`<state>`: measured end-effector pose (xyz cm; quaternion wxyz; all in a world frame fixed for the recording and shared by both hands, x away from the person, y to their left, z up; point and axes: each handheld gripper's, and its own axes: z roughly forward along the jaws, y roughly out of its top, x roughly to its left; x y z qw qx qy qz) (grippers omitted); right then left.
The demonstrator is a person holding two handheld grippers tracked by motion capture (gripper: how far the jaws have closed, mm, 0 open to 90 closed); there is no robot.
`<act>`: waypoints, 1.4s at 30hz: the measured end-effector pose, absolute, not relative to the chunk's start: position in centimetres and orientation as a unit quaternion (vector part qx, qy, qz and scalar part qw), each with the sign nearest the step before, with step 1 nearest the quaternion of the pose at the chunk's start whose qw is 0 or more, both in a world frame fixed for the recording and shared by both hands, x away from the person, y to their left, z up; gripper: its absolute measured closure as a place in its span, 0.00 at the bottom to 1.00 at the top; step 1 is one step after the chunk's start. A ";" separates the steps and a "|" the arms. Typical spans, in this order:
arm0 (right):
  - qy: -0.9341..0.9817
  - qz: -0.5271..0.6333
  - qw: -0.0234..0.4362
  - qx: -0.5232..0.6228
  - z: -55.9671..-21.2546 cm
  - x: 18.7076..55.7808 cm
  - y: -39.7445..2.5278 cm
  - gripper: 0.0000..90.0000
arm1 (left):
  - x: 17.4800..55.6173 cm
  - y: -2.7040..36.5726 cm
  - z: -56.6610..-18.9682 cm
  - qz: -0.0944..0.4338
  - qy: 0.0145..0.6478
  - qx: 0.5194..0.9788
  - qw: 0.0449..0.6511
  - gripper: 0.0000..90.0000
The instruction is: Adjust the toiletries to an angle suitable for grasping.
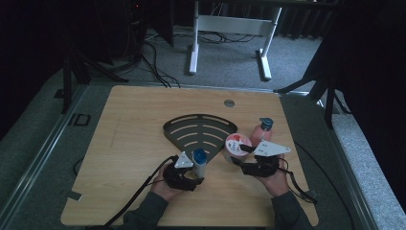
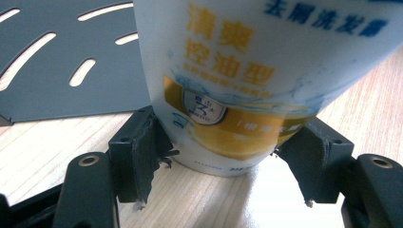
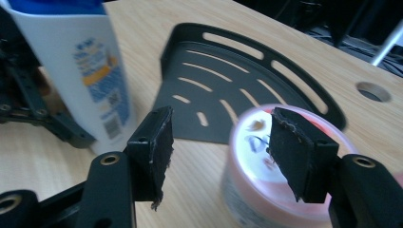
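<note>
Left gripper view: my left gripper (image 2: 223, 156) clamps the white shampoo bottle (image 2: 247, 71) low on its smooth, slippery wall, upright near the desk's (image 1: 119, 143) front edge. I'd hold just above the base. My right gripper (image 3: 221, 147) hangs open over the pink jar (image 3: 266, 180), beside the black rack (image 1: 198, 130).

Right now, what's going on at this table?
A person works two tools. The left hand-held gripper brackets the base of a white shampoo bottle standing upright on the wooden table beside a black slotted corner shelf. The right hand-held gripper is open, hovering at a pink-lidded jar. A pink pump bottle stands behind.
</note>
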<state>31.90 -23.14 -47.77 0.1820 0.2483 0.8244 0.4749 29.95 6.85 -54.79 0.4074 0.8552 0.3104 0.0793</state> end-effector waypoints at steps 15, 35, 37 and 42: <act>0.839 0.483 0.142 0.204 -47.4 30.7 -19.1 0.42 | 29.0 8.6 -55.3 0.089 0.316 0.857 0.396 0.34; 0.832 0.507 0.093 0.203 -48.5 30.1 -13.4 0.24 | 29.2 12.2 -54.3 0.123 0.359 0.839 0.389 0.36; 0.832 0.506 0.097 0.205 -48.6 30.0 -13.0 0.26 | 29.3 12.7 -54.2 0.126 0.366 0.835 0.391 0.36; 0.830 0.508 0.095 0.209 -49.2 30.6 -12.3 0.37 | 29.6 13.5 -54.0 0.133 0.378 0.826 0.396 0.36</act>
